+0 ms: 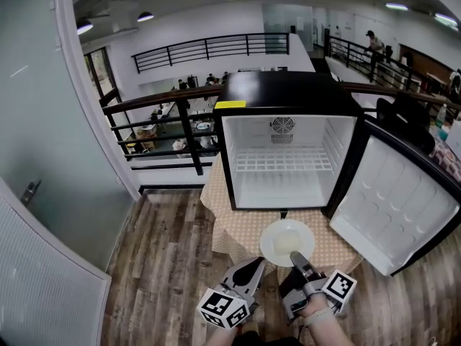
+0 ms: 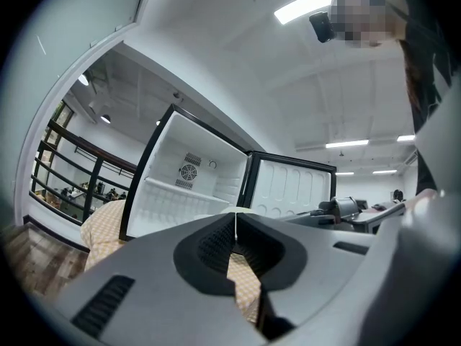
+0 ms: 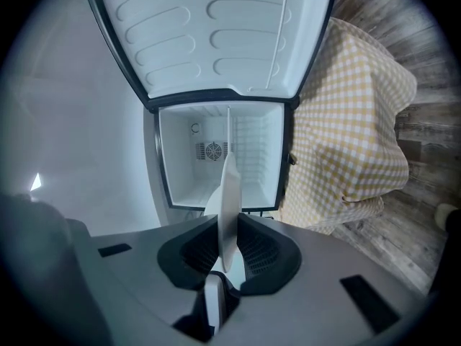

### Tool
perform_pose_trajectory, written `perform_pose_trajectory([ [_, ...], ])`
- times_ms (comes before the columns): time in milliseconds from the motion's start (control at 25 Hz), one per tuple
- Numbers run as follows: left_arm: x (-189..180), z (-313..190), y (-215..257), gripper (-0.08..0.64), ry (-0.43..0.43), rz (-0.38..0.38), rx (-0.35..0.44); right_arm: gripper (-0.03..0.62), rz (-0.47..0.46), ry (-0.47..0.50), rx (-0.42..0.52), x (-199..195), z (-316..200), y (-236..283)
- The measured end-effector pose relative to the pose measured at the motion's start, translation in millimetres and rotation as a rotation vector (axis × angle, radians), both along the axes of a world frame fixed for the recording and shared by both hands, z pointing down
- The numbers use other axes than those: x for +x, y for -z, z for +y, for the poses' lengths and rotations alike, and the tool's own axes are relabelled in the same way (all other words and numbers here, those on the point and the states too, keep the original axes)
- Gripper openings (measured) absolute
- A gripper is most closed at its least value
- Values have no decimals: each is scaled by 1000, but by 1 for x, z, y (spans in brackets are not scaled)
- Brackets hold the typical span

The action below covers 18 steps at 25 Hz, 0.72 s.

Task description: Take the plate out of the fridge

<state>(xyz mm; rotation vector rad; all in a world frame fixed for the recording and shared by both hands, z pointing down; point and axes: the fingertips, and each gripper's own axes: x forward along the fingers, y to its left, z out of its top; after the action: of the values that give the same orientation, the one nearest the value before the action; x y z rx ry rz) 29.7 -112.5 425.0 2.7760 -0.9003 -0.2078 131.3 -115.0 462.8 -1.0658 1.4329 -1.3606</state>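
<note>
Right tool (image 1: 297, 258) is clamped on the near rim of the plate (image 1: 287, 241), which is already out, just in front of the fridge (image 1: 288, 99) and over the tabletop (image 1: 241, 229). The left tool (image 1: 256, 265) is closed on nothing. Main risk is the one-sided rim pinch: any tilt and the plate likely pivots or slips out.

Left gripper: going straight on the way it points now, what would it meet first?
Probably the rim of the white plate held in the right gripper, just past the shut left gripper; depth is unclear. Beyond it stands the open fridge.
</note>
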Motion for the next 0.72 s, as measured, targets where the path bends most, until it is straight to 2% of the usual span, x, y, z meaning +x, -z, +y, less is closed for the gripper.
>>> perform_pose_trajectory([
  [720, 10, 75, -9, 12, 0, -23, -14, 67, -8, 20, 15, 7, 76, -6],
])
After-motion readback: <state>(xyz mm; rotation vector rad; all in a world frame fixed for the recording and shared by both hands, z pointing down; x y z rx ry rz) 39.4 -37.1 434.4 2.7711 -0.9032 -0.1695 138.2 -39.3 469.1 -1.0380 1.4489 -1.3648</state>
